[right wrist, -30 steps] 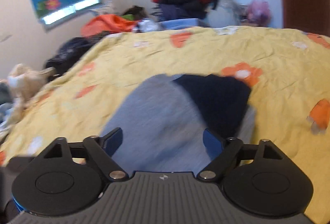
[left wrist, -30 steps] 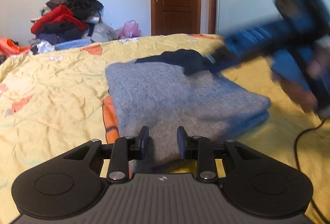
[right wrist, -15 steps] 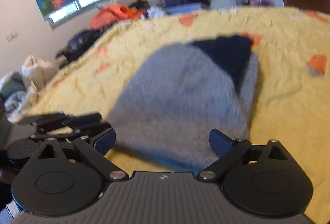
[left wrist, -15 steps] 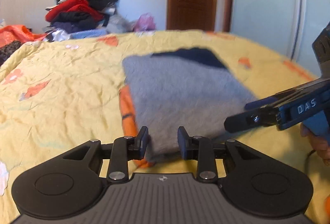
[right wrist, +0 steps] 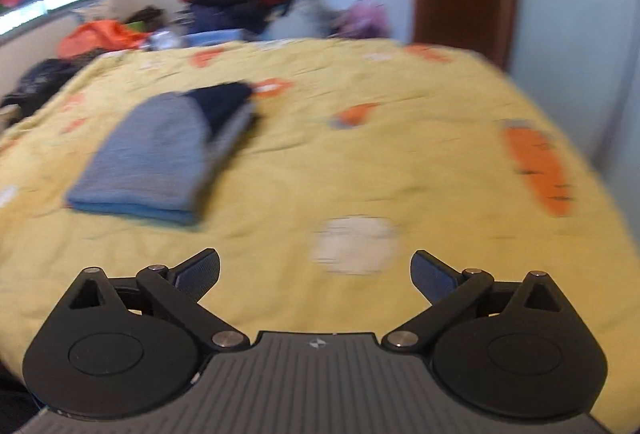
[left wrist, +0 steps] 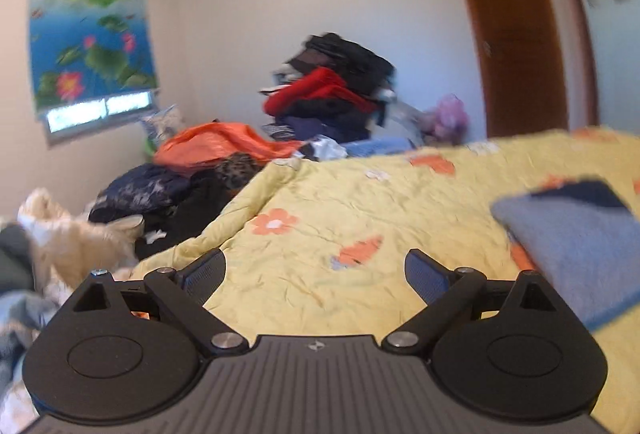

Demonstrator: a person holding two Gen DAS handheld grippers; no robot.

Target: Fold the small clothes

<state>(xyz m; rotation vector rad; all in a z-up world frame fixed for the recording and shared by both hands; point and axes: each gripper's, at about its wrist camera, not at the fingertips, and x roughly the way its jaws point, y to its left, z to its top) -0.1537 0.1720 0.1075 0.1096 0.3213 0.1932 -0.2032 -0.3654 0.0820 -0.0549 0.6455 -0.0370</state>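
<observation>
A yellow bedspread (right wrist: 360,162) with orange flower and carrot prints fills both views. One folded grey sweater (right wrist: 160,158) with a dark navy patch at its far end lies flat on it, toward the left in the right wrist view and at the right edge in the left wrist view (left wrist: 576,234).

What has just changed: half a second ago the left tongs (left wrist: 315,270) were nearly closed right at the sweater's near edge, and the right tongs (right wrist: 315,270) hovered close over it. Now both have pulled away, and the left view has swung off toward the room's left side. The left tongs have spread wide and hold nothing; the right tongs are equally wide and hold nothing. This suggests the sweater's folding is finished and another garment probably comes next.

Counted: one bed, one folded sweater, two tongs. Beyond the bed, one tall heap of clothes (left wrist: 332,94) with a red item on it, one orange garment (left wrist: 220,142), one wooden door (left wrist: 516,34), one lotus-print window blind (left wrist: 88,30).
</observation>
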